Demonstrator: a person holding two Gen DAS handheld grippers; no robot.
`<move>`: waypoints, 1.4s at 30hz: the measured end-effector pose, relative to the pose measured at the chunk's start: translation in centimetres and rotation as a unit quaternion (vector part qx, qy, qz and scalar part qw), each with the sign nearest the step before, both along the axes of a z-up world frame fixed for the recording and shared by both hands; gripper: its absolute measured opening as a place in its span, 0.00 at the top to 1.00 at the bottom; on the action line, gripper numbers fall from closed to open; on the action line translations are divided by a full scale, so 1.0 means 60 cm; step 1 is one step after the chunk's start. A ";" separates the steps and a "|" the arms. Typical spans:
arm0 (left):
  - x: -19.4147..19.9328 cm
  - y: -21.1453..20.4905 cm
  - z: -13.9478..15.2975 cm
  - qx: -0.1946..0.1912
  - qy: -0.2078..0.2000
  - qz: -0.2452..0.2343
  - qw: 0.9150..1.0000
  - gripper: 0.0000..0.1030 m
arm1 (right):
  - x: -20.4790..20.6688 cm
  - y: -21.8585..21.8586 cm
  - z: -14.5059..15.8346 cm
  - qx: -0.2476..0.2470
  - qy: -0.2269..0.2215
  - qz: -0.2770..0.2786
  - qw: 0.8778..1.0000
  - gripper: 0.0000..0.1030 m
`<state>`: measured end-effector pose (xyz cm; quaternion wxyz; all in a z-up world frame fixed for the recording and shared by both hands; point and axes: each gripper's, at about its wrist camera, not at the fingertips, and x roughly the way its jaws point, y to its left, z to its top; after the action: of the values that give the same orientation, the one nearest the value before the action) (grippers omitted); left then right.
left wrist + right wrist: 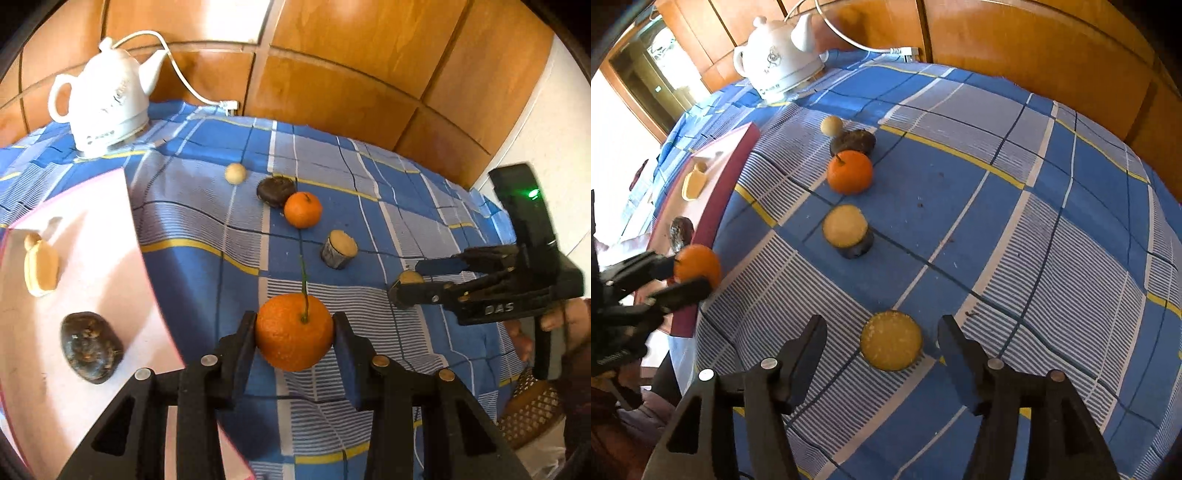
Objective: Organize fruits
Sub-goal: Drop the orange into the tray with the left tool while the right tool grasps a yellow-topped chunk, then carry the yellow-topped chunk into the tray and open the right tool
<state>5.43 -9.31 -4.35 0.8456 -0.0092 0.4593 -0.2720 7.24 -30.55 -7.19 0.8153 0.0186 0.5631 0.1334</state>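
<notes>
The left gripper (294, 334) is clamping an orange with a stem (294, 331) between both pads, lifted above the worktop (369, 206) just beside the pink tray (110, 258). The right gripper (882, 341) is standing wide open with nothing between its fingers, on both sides of a yellow round piece (891, 340) lying on the cloth.

I am judging the task as partly done: two items, a pale piece (40, 266) and a dark fruit (90, 347), are already lying on the tray. A second orange (303, 209), a dark round item (276, 191), a small pale ball (235, 173) and a cylinder piece (339, 248) are waiting on the worktop.

The tray is having much free surface. The white kettle (107, 99) is standing well apart, near the far edge.
</notes>
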 end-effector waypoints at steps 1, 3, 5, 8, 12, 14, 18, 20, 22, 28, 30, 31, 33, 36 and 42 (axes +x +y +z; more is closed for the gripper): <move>-0.002 0.004 0.005 -0.001 -0.004 0.002 1.000 0.60 | 0.000 0.002 -0.004 -0.005 0.004 0.001 1.000 0.39; -0.007 0.016 0.015 -0.006 -0.013 0.007 1.000 0.60 | 0.001 0.006 -0.013 -0.022 0.008 0.001 1.000 0.39; -0.008 0.032 0.025 -0.012 -0.020 0.017 1.000 0.60 | -0.001 0.011 -0.020 -0.044 0.008 0.003 0.999 0.57; -0.005 0.077 0.040 -0.023 -0.029 0.048 0.998 0.60 | -0.005 0.019 -0.021 -0.064 -0.004 0.011 0.998 0.64; 0.010 0.148 0.051 -0.025 -0.037 0.103 0.994 0.60 | -0.006 0.022 -0.019 -0.070 -0.009 0.007 0.997 0.64; 0.020 0.190 0.049 -0.022 -0.035 0.137 0.990 0.60 | -0.006 0.023 -0.019 -0.070 -0.010 0.007 0.997 0.64; 0.041 0.264 0.029 -0.008 -0.020 0.201 0.979 0.60 | -0.002 0.022 -0.019 -0.068 -0.012 0.006 0.998 0.64; 0.051 0.290 0.015 0.002 -0.015 0.222 0.975 0.60 | -0.005 0.024 -0.021 -0.069 -0.013 0.006 0.998 0.64; 0.064 0.310 0.002 0.011 -0.008 0.240 0.971 0.60 | -0.006 0.024 -0.022 -0.070 -0.014 0.007 0.997 0.64; 0.090 0.330 -0.026 0.043 0.001 0.263 0.964 0.59 | -0.009 0.025 -0.020 -0.070 -0.014 0.006 0.997 0.64; 0.090 0.334 -0.030 0.050 0.001 0.273 0.961 0.59 | -0.009 0.025 -0.020 -0.070 -0.014 0.006 0.997 0.64; 0.092 0.337 -0.034 0.051 0.003 0.279 0.959 0.59 | -0.009 0.025 -0.021 -0.070 -0.014 0.006 0.997 0.65; 0.093 0.341 -0.038 0.049 0.006 0.283 0.958 0.59 | -0.009 0.026 -0.022 -0.073 -0.012 0.007 0.997 0.65; 0.088 0.339 -0.037 0.056 0.001 0.283 0.958 0.57 | -0.006 0.028 -0.025 -0.077 -0.011 0.007 0.997 0.65; 0.077 0.324 -0.013 0.060 -0.029 0.282 0.957 0.43 | -0.004 0.028 -0.025 -0.076 -0.012 0.004 0.997 0.65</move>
<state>10.03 10.14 -5.12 0.9000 -0.0798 0.4285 0.0054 7.01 -28.88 -8.71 0.8204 -0.0477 0.5620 0.0937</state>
